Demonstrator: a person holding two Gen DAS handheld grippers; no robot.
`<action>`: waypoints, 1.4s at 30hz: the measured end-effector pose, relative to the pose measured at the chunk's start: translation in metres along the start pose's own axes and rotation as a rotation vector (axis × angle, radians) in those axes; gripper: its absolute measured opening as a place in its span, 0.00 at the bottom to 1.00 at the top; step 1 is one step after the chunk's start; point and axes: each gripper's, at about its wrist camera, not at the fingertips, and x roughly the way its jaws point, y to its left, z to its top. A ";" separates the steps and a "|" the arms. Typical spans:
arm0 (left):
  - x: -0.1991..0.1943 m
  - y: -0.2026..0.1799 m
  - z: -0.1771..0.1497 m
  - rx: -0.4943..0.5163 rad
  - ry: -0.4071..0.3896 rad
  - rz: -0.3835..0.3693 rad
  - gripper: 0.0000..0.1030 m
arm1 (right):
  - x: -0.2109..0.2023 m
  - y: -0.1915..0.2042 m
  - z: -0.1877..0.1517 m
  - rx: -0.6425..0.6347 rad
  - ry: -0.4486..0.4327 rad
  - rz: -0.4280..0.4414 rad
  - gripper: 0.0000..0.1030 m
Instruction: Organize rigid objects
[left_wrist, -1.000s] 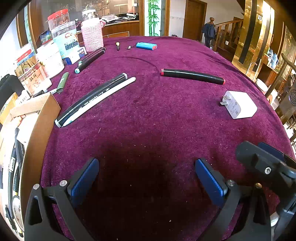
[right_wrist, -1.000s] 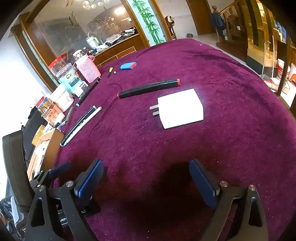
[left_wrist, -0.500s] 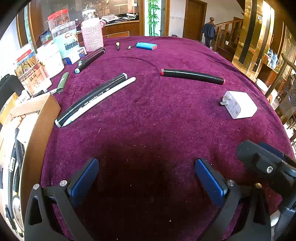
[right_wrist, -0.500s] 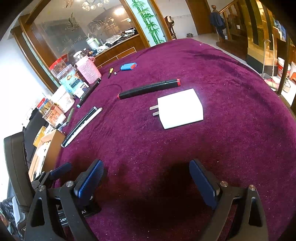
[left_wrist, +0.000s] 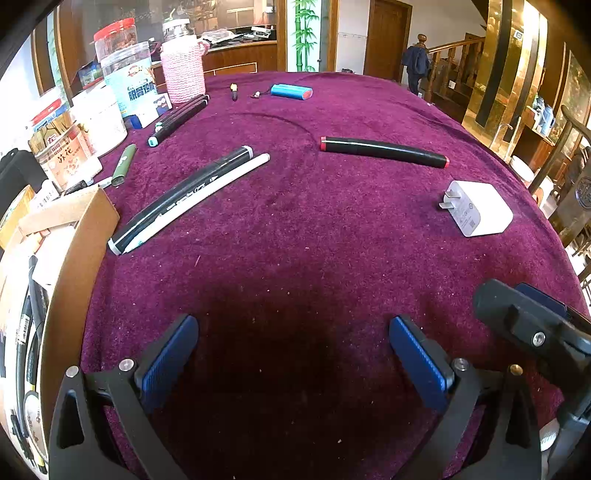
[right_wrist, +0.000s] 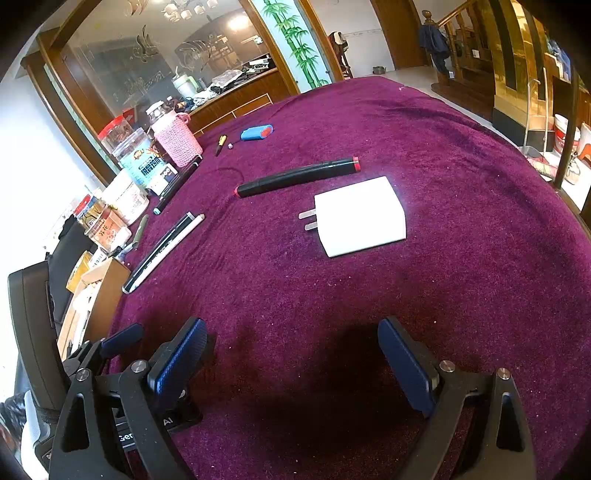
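A white plug adapter (right_wrist: 360, 216) lies on the purple cloth ahead of my right gripper (right_wrist: 291, 363), which is open and empty; the adapter also shows at the right of the left wrist view (left_wrist: 476, 208). A black marker with red ends (left_wrist: 384, 152) (right_wrist: 297, 177) lies beyond it. A black marker and a white pen (left_wrist: 184, 199) (right_wrist: 162, 251) lie side by side at the left. A blue case (left_wrist: 291, 91) (right_wrist: 256, 133) sits far back. My left gripper (left_wrist: 293, 360) is open and empty, low over bare cloth.
A cardboard box (left_wrist: 74, 254) with cables stands at the left edge. Jars and tins (left_wrist: 125, 77), a pink knitted bottle (left_wrist: 183, 72), more markers (left_wrist: 177, 120) and a green pen (left_wrist: 123, 164) crowd the back left. The table edge drops off at the right.
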 end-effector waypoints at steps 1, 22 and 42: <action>0.000 0.001 0.000 -0.001 0.000 -0.002 0.99 | 0.000 0.000 0.000 -0.001 0.000 -0.001 0.93; 0.001 0.001 0.000 0.002 0.003 -0.003 0.99 | 0.001 0.000 0.000 -0.024 0.011 -0.009 0.97; -0.011 0.001 -0.013 -0.012 0.055 0.011 1.00 | -0.014 -0.029 0.083 0.006 -0.096 -0.122 0.98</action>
